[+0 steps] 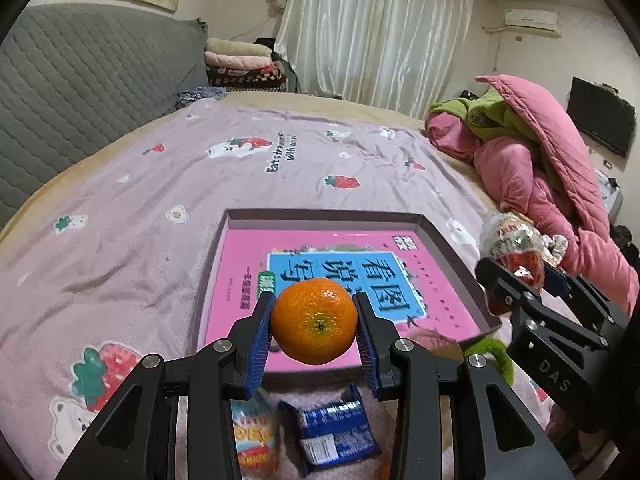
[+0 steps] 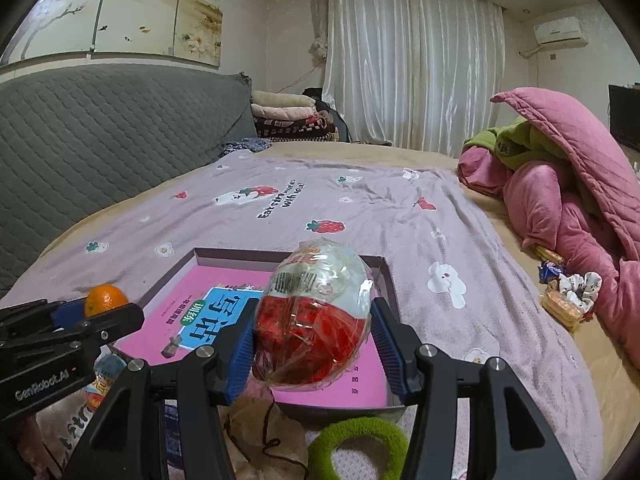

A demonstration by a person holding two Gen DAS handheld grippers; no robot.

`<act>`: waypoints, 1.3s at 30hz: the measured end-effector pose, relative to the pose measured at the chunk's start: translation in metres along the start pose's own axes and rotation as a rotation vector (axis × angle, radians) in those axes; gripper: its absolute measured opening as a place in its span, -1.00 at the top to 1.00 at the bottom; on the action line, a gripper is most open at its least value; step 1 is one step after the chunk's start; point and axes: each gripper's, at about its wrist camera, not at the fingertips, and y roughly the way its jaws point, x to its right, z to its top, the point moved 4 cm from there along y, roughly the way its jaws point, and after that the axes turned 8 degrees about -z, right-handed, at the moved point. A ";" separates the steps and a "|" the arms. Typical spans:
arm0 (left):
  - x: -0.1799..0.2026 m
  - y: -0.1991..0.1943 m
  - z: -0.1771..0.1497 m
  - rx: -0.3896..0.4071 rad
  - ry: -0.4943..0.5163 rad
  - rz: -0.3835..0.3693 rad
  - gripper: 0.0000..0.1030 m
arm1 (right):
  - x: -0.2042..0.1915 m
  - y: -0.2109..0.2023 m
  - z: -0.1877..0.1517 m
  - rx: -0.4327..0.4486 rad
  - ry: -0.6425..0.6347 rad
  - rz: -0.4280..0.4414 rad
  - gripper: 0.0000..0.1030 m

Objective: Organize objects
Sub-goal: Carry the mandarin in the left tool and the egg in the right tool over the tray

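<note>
**Both Grippers Loaded Above the Box on the Bed**

We see the left gripper (image 1: pixel 315 322) clamped on a round orange mandarin (image 1: pixel 314 322), its blue ribbed pads (image 1: pixel 262 340) pressed against the fruit's two sides, stem end facing the camera. The fruit hangs over the near part of a shallow grey rectangular cardboard box (image 1: pixel 240 216) that lies on a mauve bedspread printed with strawberries and white bears (image 1: pixel 160 184). Inside the box lies a flat pink book with a blue title panel (image 1: pixel 240 264).

From the right wrist view, the right gripper (image 2: pixel 314 336) is closed on a red-and-white egg-shaped treat wrapped in crinkly clear plastic (image 2: pixel 316 320), held above the near edge of the same box (image 2: pixel 240 258). The mandarin (image 2: pixel 105 299) shows at left, between the fingers of the other tool.

On the bedspread just in front of the box we see a fuzzy green ring (image 2: pixel 356 446), a thin black cord (image 2: pixel 268 436), a blue-and-white snack packet (image 1: pixel 332 432) and a colourful pouch (image 1: pixel 254 436). A heap of pink quilted bedding with a green garment (image 2: pixel 568 184) sits at the right, with small wrapped snacks and a patterned scrunchie (image 2: pixel 580 286) near it. A grey quilted headboard (image 2: pixel 100 132) runs along the left, and white curtains (image 2: pixel 412 60) hang behind.
</note>
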 end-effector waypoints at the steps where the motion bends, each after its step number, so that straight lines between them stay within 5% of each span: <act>1: -0.002 0.001 0.003 0.000 -0.002 0.004 0.22 | 0.000 0.001 0.001 0.000 -0.001 0.000 -0.06; 16: -0.031 0.036 0.032 -0.033 -0.033 0.028 0.22 | 0.014 0.040 0.007 -0.044 -0.036 -0.050 -0.06; 39: -0.041 0.087 0.010 -0.179 -0.075 0.026 0.22 | 0.002 0.088 -0.019 -0.204 -0.106 -0.070 -0.06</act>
